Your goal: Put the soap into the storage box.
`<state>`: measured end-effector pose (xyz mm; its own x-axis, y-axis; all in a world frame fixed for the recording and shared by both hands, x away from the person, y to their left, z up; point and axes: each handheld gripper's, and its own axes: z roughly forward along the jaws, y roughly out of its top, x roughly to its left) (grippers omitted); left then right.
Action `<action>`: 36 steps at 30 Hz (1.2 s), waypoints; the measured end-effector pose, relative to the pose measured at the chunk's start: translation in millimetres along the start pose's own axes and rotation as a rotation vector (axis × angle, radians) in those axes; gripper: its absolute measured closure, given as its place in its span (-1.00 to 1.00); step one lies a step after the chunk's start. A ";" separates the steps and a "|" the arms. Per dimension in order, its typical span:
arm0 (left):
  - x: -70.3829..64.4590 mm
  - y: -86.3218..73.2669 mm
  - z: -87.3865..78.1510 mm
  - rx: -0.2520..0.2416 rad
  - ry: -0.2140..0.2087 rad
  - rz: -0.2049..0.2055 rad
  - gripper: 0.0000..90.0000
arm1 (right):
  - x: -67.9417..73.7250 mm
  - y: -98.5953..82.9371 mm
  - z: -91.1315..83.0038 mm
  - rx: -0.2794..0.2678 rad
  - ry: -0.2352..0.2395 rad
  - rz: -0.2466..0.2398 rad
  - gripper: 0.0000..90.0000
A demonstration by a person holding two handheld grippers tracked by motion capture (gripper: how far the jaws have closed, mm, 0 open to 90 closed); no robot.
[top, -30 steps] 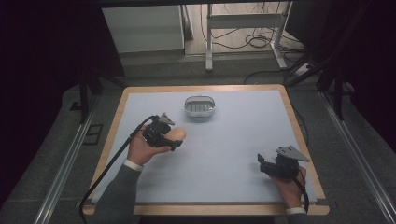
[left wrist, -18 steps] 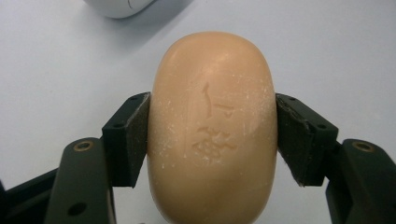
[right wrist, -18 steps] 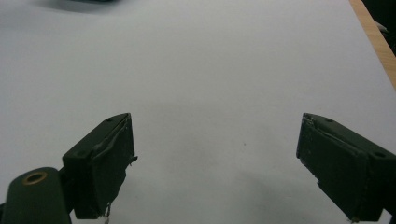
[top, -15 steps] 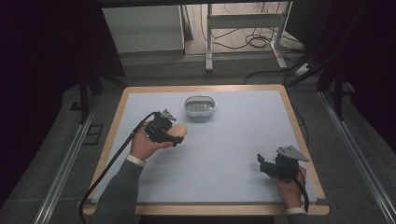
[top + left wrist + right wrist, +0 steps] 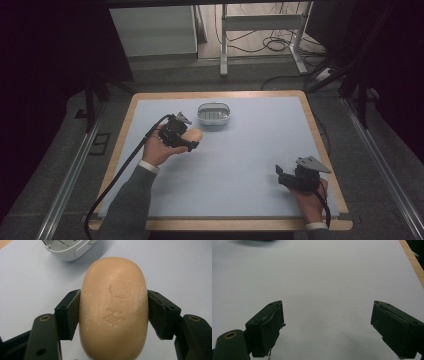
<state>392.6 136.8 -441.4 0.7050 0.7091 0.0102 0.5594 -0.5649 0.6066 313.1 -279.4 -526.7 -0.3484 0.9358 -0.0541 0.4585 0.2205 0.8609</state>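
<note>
Two grippers were at work over the pale blue table point(image 5: 240, 165), one in each of the person's hands. The left gripper point(image 5: 186, 136) sat toward nine o'clock of the table's middle, and its jaws were clamped on a tan bar of soap point(image 5: 194, 134). In the left gripper view that bar of soap point(image 5: 113, 307) filled the gap between the two black pads point(image 5: 71, 312), one pad pressed flat against each long side, with a stamped mark facing up and a dusting of white flecks over its surface. The soap looked lifted just clear of the table, though I could not tell that for certain.

Just beyond the soap, at about twelve o'clock from it, stood a white soap dish point(image 5: 214, 113), near the far edge of the table; the soap and dish were close but apart. Its rim point(image 5: 67, 251) also showed at the top of the left gripper view, at eleven o'clock.

The right gripper point(image 5: 287, 176) lay well apart, down at five o'clock on the table, near the wooden border point(image 5: 320, 145). Its jaws stood wide apart with nothing between them, and in the right gripper view its pads point(image 5: 268, 327) framed bare tabletop.
</note>
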 end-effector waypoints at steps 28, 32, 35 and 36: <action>-1.1 31.7 8.3 -0.008 -0.011 0.043 -0.27 | -0.4 0.0 -0.1 0.000 0.003 0.003 -0.75; -2.0 35.9 8.6 -0.014 -0.015 0.048 -0.27 | -0.3 0.0 0.0 0.001 0.002 0.003 -0.75; -1.8 38.5 9.1 -0.007 -0.004 0.055 -0.27 | -0.4 0.0 0.0 0.001 0.003 0.004 -0.75; -1.8 39.3 9.3 -0.008 -0.003 0.055 -0.27 | -0.4 0.0 0.0 0.001 0.003 0.004 -0.75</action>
<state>417.3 109.4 -425.0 0.7359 0.6758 0.0417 0.5160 -0.5997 0.6117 313.2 -279.7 -526.7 -0.3488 0.9359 -0.0493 0.4606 0.2170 0.8607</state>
